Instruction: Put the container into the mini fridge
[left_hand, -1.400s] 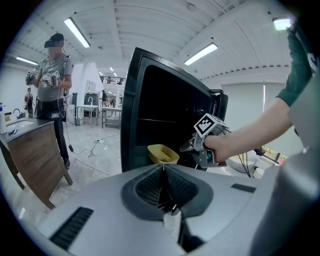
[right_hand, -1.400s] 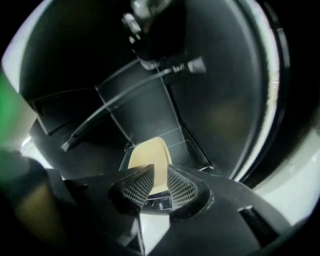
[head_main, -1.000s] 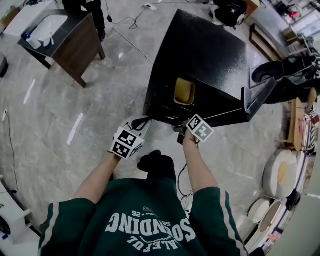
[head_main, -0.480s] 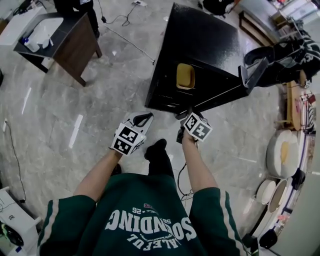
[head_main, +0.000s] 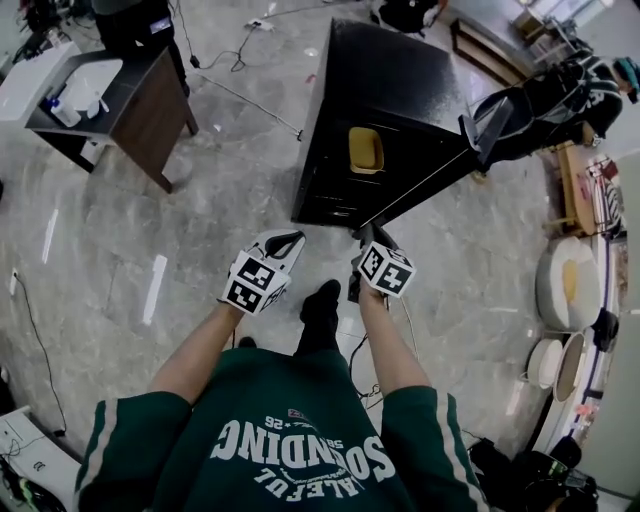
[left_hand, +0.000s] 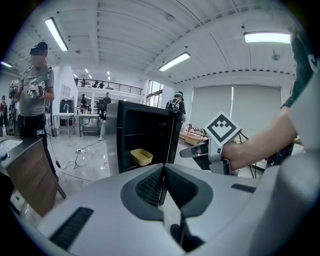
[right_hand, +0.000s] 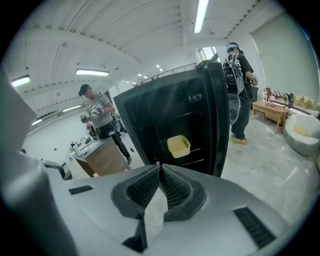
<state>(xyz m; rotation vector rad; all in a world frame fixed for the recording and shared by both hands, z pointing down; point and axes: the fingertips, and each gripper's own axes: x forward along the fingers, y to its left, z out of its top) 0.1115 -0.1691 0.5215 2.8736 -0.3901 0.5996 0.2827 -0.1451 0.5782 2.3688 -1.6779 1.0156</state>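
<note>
One black mini fridge (head_main: 400, 90), door (right_hand: 220, 115) open, now stands further ahead of both tools than 1 s ago. Right hand-held gripper (head_main: 362, 233) was up against the fridge front then and is apart from it now. Left hand-held gripper (head_main: 288, 239) is just beside it. Both jaw pairs are pressed together w/ nothing between. Yellow container (head_main: 365, 150) sits on a shelf inside the fridge, well ahead of both.

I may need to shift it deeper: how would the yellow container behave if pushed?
The container looks like thin, seemingly empty plastic, so probably light and slightly flexible. Low and wide in the fridge, it should slide rather than tip.
</note>
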